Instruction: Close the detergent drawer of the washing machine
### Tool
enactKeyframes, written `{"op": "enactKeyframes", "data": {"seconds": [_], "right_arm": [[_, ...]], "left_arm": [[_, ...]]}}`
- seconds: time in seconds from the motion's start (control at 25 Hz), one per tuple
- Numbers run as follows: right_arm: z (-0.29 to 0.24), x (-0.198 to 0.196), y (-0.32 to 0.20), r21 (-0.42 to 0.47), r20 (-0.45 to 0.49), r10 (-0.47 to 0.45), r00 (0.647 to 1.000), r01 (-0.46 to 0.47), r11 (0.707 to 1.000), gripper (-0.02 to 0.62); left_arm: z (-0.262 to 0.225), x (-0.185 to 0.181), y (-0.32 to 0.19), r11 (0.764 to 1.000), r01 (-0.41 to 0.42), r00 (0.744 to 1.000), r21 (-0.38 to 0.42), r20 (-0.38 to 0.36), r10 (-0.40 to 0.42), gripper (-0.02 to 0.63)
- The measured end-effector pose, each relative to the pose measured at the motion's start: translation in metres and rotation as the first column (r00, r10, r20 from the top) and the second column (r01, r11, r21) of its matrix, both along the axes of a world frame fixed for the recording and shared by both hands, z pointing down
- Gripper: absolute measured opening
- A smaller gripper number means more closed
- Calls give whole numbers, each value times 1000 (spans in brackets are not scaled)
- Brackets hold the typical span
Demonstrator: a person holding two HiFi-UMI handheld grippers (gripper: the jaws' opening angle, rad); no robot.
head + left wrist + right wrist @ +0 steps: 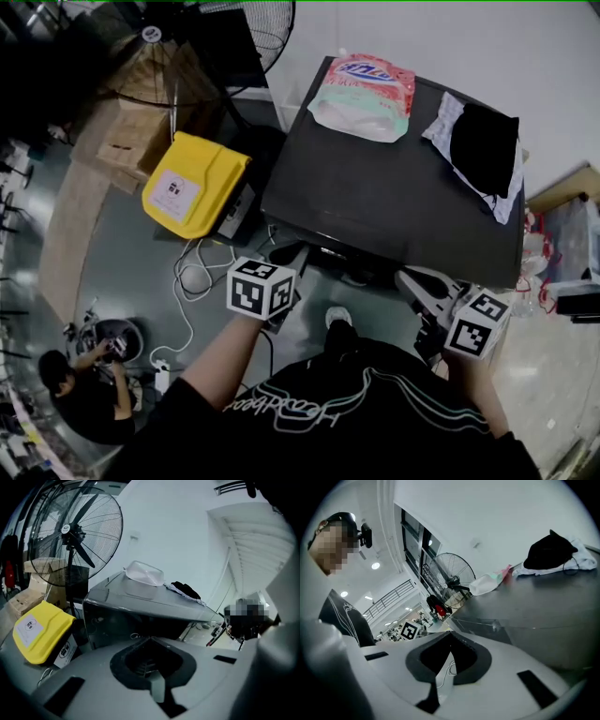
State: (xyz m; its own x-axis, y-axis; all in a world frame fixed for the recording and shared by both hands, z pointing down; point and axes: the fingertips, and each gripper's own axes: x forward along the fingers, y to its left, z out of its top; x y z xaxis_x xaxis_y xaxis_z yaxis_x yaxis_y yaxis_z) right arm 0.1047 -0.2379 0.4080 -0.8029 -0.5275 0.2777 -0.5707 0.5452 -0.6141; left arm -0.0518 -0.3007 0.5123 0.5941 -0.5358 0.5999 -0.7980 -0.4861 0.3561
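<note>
The washing machine (375, 202) is a dark box seen from above, its front edge toward me. I cannot make out the detergent drawer in the head view. In the left gripper view the glossy dark front panel (117, 620) faces me, with no drawer outline that I can tell. My left gripper (286, 258) hangs just before the machine's front left corner, shut and empty (150, 640). My right gripper (410, 278) is held before the front right part, also shut with nothing in it (449, 633). Neither touches the machine.
On the machine's top lie a pink and green detergent pouch (364, 97) and a black cloth (484, 145) on a white one. A yellow case (192, 183) and cables (192, 281) are on the floor at left, a standing fan (77, 536) behind. A person crouches at lower left (80, 389).
</note>
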Motion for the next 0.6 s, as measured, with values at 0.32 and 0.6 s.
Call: {"op": "enactKeyframes", "data": {"seconds": [0.32,0.6], "right_arm": [[-22,-11,43,69,33,-6,999,3,998,26],[-55,-25,87,159,37,-6,999,0,987,26]], "left_arm": [[-79,11,57,992,-42,991,115,-119,56,23],[-154,9,122,975,-39,964,217,-250,94,23]]}}
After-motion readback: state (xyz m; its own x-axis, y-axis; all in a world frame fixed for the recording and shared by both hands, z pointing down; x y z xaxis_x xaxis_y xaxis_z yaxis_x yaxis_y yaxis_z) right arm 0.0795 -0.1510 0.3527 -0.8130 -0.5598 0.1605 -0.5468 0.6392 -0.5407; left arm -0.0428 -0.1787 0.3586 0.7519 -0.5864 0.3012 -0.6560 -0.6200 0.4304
